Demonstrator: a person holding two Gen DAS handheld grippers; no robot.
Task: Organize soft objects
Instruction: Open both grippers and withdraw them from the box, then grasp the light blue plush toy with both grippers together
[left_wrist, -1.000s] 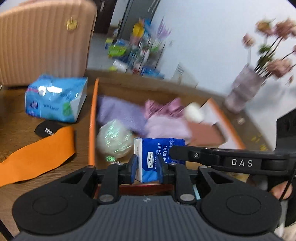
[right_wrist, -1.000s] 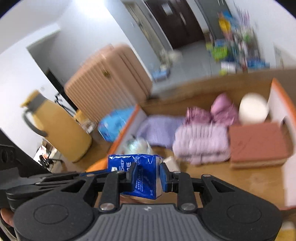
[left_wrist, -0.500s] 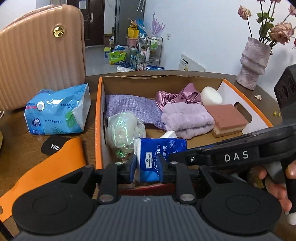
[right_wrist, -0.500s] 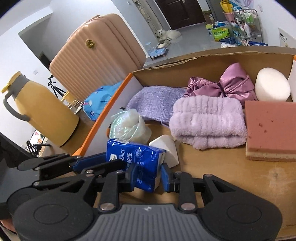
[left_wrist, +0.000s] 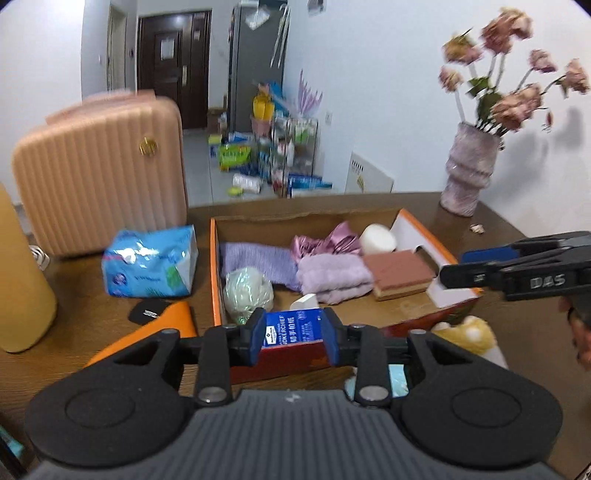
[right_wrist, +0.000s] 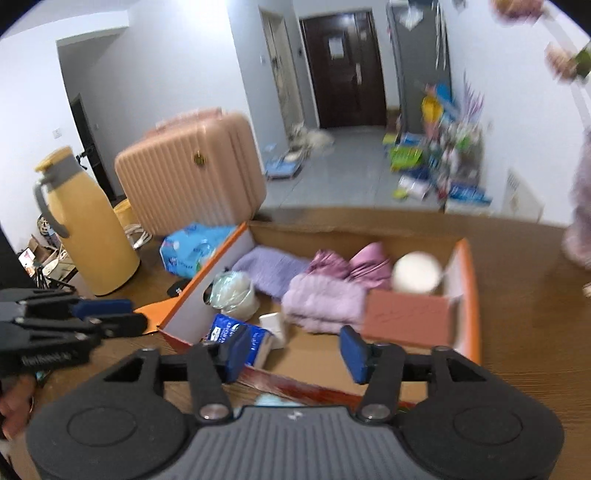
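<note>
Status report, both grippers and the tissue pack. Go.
Left gripper open, empty. Right gripper open, empty. Tissue pack lies in box, front corner, beside white wedge. Nothing blocking.

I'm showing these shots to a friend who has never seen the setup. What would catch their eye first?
Probably the orange-edged cardboard box in the middle of the wooden table, packed with soft things: a fluffy lilac towel, a pink satin scrunchie and a brick-red sponge. At its near edge lies a blue tissue pack, seen between the pads of the left tool. Behind, a ribbed pink suitcase stands out.
</note>
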